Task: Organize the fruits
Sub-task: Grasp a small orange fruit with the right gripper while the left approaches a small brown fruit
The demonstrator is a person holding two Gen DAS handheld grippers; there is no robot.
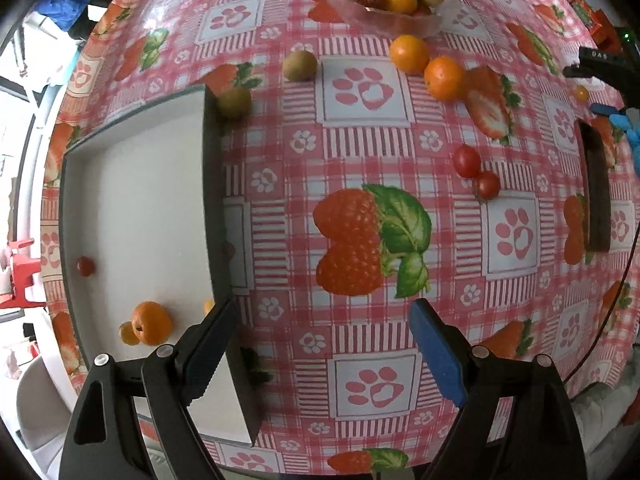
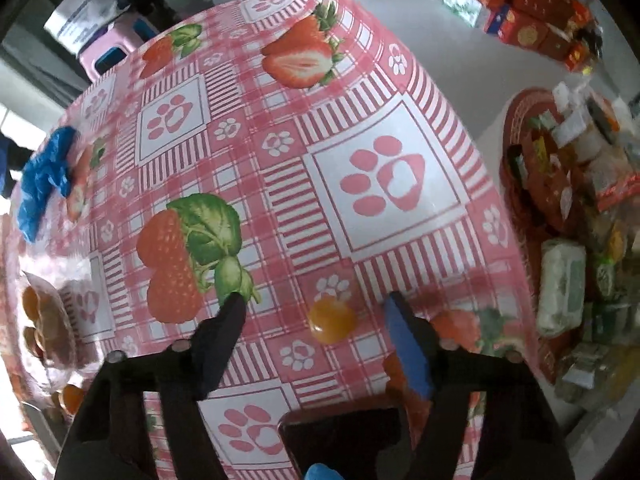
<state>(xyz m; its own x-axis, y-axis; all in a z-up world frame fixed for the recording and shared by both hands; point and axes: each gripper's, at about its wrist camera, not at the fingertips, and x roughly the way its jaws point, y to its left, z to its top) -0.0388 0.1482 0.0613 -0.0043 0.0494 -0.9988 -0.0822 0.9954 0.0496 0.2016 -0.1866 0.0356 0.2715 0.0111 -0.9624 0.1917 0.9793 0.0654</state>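
My left gripper (image 1: 320,320) is open and empty above the strawberry-print tablecloth, next to a white tray (image 1: 132,184) at the left. The tray holds an orange (image 1: 151,322), a small yellow fruit (image 1: 129,333) and a cherry tomato (image 1: 85,266). On the cloth lie two oranges (image 1: 409,53), two green-brown fruits (image 1: 299,65) and two cherry tomatoes (image 1: 466,161). A clear bowl (image 1: 380,20) of mixed fruit stands at the far edge. My right gripper (image 2: 314,312) is open, with a small yellow-orange fruit (image 2: 332,319) on the cloth between its fingers, untouched.
A dark tray edge (image 1: 597,184) stands at the right in the left wrist view and another dark tray (image 2: 344,436) lies under my right gripper. A blue glove (image 2: 44,176) lies at the left. Past the table's right edge are a red basket (image 2: 528,184) and boxes of goods.
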